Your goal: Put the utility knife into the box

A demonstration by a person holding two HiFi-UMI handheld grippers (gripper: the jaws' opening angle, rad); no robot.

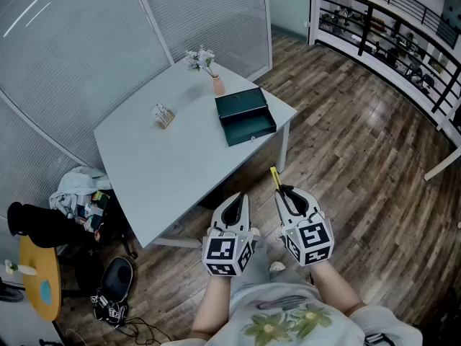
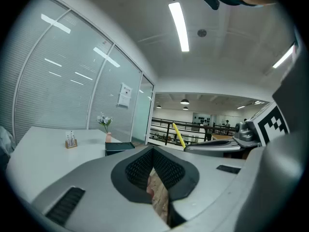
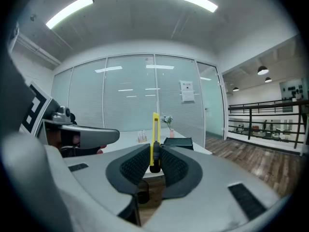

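Observation:
A yellow utility knife (image 3: 154, 139) stands upright between the pads of my right gripper (image 3: 155, 159), which is shut on its black end. In the head view the utility knife (image 1: 275, 179) sticks forward out of the right gripper (image 1: 287, 193), held over the wooden floor short of the table. My left gripper (image 1: 235, 206) hangs beside it, shut, with nothing in it; in the left gripper view its pads (image 2: 161, 170) meet. The dark green box (image 1: 245, 115) lies open on the table's far right corner.
The grey table (image 1: 173, 157) also carries a small card holder (image 1: 163, 115) and a pink vase with flowers (image 1: 216, 83). Glass partitions stand behind it. A black railing (image 1: 389, 34) runs along the far right. A chair with clothes and bags sits at the left.

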